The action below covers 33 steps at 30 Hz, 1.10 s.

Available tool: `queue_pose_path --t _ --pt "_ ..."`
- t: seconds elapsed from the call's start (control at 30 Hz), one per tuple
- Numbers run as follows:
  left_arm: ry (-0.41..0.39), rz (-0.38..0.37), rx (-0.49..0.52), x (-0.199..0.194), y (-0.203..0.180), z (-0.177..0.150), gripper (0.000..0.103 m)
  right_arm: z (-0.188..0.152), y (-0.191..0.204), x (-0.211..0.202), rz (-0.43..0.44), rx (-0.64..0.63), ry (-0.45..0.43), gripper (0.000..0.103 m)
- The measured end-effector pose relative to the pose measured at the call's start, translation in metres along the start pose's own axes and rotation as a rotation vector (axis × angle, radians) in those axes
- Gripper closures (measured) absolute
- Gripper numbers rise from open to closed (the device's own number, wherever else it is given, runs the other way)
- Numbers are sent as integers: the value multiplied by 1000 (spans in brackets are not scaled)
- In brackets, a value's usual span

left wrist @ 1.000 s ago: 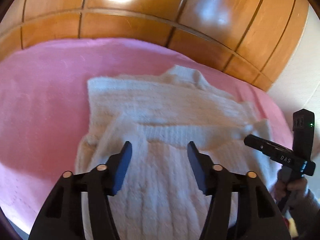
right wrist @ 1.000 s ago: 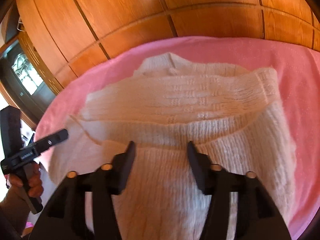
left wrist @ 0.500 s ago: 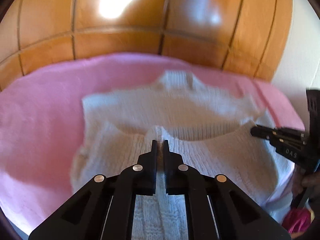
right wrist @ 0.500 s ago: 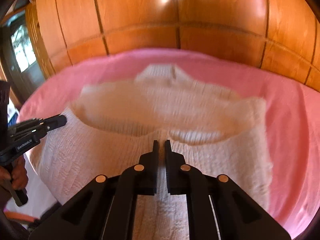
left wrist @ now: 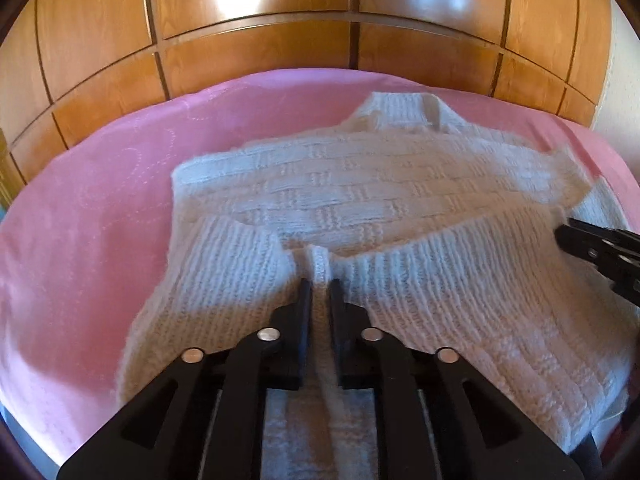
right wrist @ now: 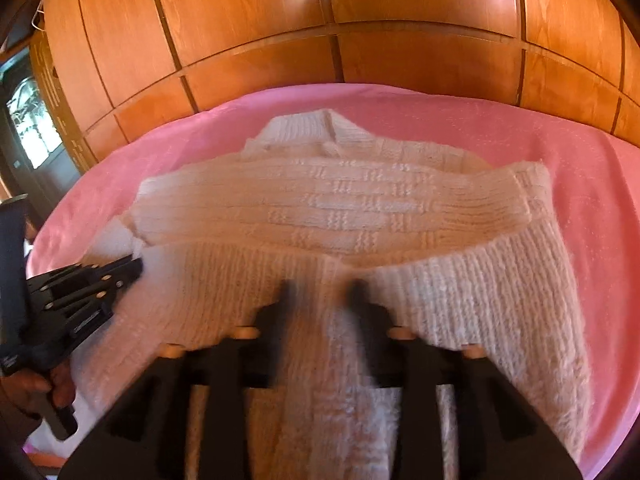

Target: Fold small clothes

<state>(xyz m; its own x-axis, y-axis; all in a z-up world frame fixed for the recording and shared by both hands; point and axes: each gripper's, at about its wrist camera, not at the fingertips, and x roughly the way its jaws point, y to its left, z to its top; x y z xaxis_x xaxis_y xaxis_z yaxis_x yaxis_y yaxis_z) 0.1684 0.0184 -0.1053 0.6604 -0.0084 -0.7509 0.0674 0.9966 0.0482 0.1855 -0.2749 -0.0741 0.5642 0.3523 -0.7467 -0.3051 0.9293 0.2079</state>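
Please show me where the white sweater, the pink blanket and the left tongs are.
white sweater (left wrist: 360, 184), left wrist view, on its patterned folded part.
pink blanket (left wrist: 80, 240), left wrist view, on a bare part.
left tongs (left wrist: 320, 286), left wrist view, between the tips.

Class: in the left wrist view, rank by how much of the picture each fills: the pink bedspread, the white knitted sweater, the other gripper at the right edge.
1. White knitted sweater and pink bedspread: too alike to rank, and nearness enlarges the sweater.
2. Right gripper: smallest, only partly in frame.

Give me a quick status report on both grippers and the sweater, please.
Left gripper pinching sweater hem ridge, jaws easing. Right gripper just opened, hem fold between jaws. Nothing in the way.
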Motion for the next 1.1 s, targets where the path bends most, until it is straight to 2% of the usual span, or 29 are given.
queue_pose_path --t 0.03,0.1,0.13,0.2,0.3,0.33,0.37,0.4,0.43,0.47,0.53,0.6,0.67,0.7,0.73,0.83,0.93,1.0,1.07,1.1 --pt "3 19 14 0 -1 0 87 0 -1 -7 -12 -3 -10 34" --pt "12 82 49 0 -8 1 83 -2 -6 -25 -90 -31 -55 34" --pt "13 103 64 3 -11 1 82 -2 -8 -33 -129 -44 -72 30" --pt "5 147 98 6 -18 0 82 -4 -20 -42 -238 -70 -108 16" --pt "-1 165 84 4 -18 2 82 -8 -45 -43 -304 -39 -84 16" --pt "-15 179 69 -1 -17 3 73 -9 -53 -44 -312 -18 -88 18" --pt "-35 213 64 -5 -16 2 68 -9 -59 -44 -314 0 -93 24" --pt "-65 269 55 -12 -15 1 63 -10 -64 -41 -305 13 -87 48" --pt "-79 291 37 -17 -12 1 60 -10 -66 -37 -303 15 -72 75" --pt "-87 289 11 -21 -8 0 59 -10 -66 -30 -312 10 -59 78" --pt "-97 264 -63 -33 7 -3 59 -14 -63 -22 -326 -7 -60 83" --pt "-109 253 -114 -46 23 -6 58 -17 -61 -18 -335 -20 -62 84" --pt "-120 239 -132 -54 37 -7 42 -20 -63 -20 -335 -21 -64 84" --pt "-128 217 -139 -61 44 -9 36 -20 -64 -19 -329 -16 -63 83" --pt "-131 196 -137 -64 48 -10 36 -20 -65 -18 -325 -13 -61 83" --pt "-93 100 -55 -59 51 -7 36 -18 -66 -18 -316 -5 -56 83" --pt "-74 117 34 -48 40 -7 36 -17 -67 -18 -309 2 -51 83" --pt "-30 92 61 -34 40 -6 36 -16 -69 -18 -300 8 -45 83" --pt "14 51 59 -20 43 -7 50 -14 -68 -17 -301 0 -38 83" --pt "24 44 58 -14 44 -7 66 -13 -68 -18 -305 -6 -36 83"
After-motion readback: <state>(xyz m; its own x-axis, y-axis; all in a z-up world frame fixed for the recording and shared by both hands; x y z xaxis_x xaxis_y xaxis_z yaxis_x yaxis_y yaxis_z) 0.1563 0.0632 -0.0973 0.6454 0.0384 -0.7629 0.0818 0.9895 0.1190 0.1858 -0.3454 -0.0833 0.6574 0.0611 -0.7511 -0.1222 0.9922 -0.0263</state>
